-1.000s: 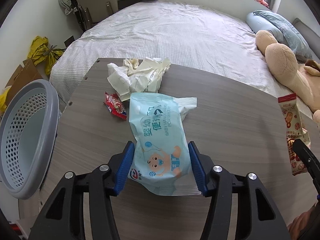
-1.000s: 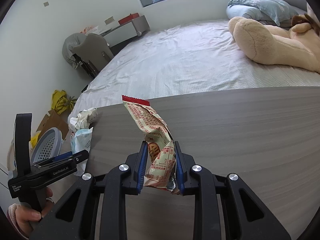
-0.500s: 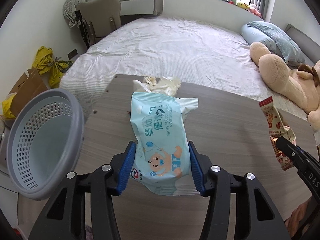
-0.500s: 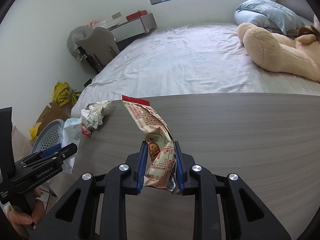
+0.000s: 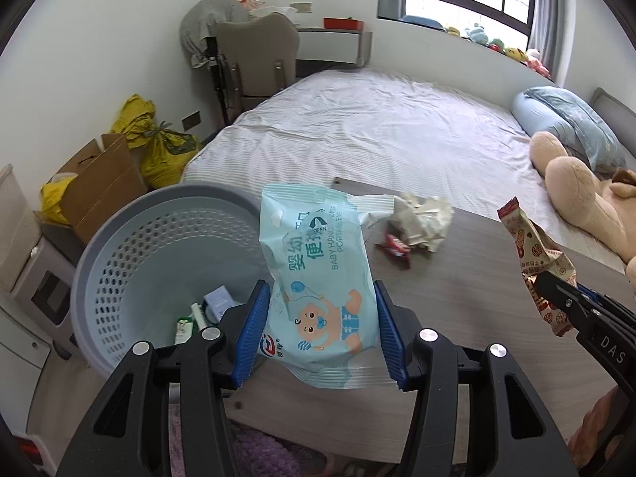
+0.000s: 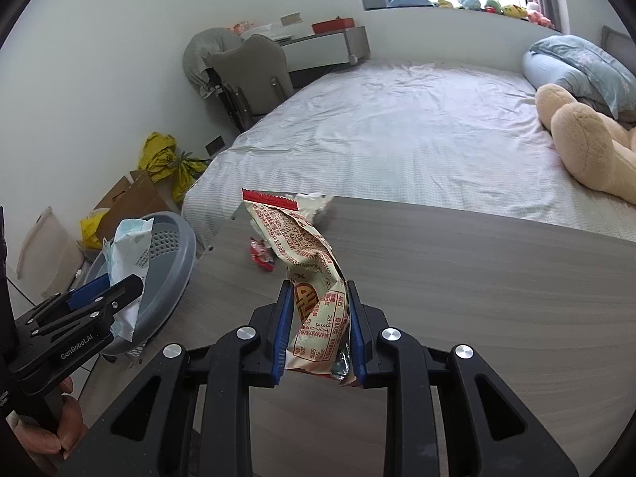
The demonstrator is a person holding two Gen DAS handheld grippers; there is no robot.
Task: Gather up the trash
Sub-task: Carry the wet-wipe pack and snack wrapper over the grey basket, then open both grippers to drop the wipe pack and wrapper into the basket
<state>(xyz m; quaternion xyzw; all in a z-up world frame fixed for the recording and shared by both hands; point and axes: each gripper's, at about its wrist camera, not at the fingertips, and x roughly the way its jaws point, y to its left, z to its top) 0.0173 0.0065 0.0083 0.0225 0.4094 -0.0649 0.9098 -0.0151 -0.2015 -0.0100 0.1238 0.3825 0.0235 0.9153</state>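
Grey wood-grain table (image 5: 457, 294) at the foot of the bed, round grey perforated plastic basket (image 5: 119, 262) off its left edge. Left gripper (image 5: 318, 328) clamps a pale blue baby-wipes pack (image 5: 318, 278) by the basket rim. Right gripper (image 6: 318, 330) pinches a crinkled cream-and-red snack wrapper (image 6: 306, 262) above the table. Crumpled white paper (image 5: 421, 222) and small red wrapper (image 5: 393, 248) lie on the tabletop.
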